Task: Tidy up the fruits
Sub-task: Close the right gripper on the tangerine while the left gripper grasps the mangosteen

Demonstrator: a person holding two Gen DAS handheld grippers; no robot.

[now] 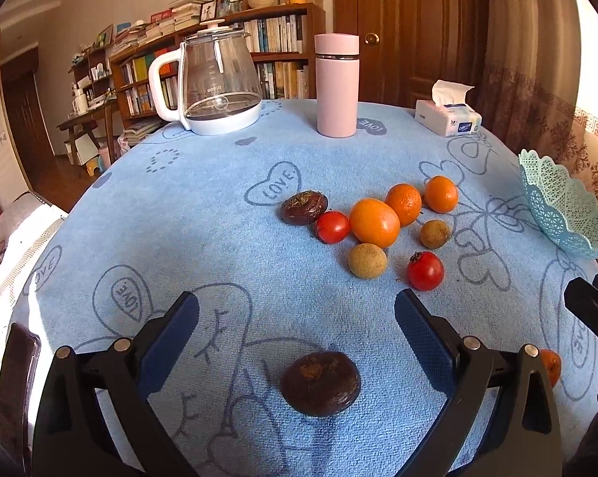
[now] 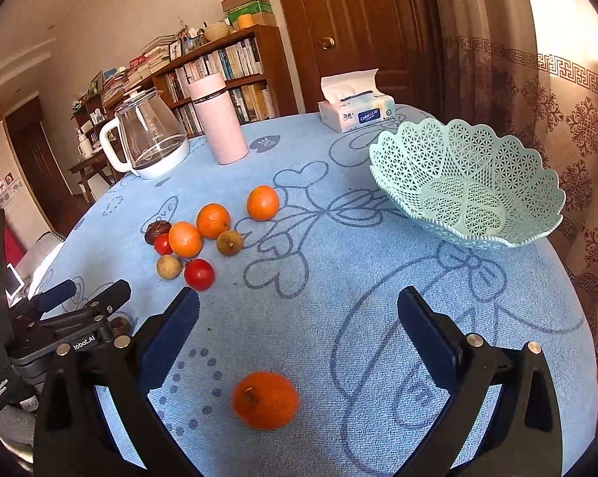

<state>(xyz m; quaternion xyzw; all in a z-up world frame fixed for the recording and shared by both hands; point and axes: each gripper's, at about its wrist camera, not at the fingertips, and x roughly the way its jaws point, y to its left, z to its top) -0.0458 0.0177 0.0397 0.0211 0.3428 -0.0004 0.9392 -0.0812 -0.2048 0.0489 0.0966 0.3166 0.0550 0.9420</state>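
Note:
My left gripper (image 1: 297, 308) is open, and a dark brown round fruit (image 1: 320, 383) lies on the cloth between its fingers, close to the camera. Ahead lies a cluster: another dark fruit (image 1: 303, 207), three oranges (image 1: 374, 222), two red tomatoes (image 1: 425, 271) and two tan round fruits (image 1: 367, 261). My right gripper (image 2: 299, 308) is open too, with a lone orange (image 2: 265, 399) on the cloth between its fingers, untouched. The pale green lattice basket (image 2: 509, 183) stands empty at the right, ahead of the right gripper. The cluster (image 2: 191, 240) lies to its left.
A glass kettle (image 1: 215, 83), a pink flask (image 1: 336, 85) and a tissue box (image 1: 446, 117) stand along the far edge of the round blue-clothed table (image 1: 203, 214). A bookshelf, a door and a curtain are behind. The table edge drops off at the left.

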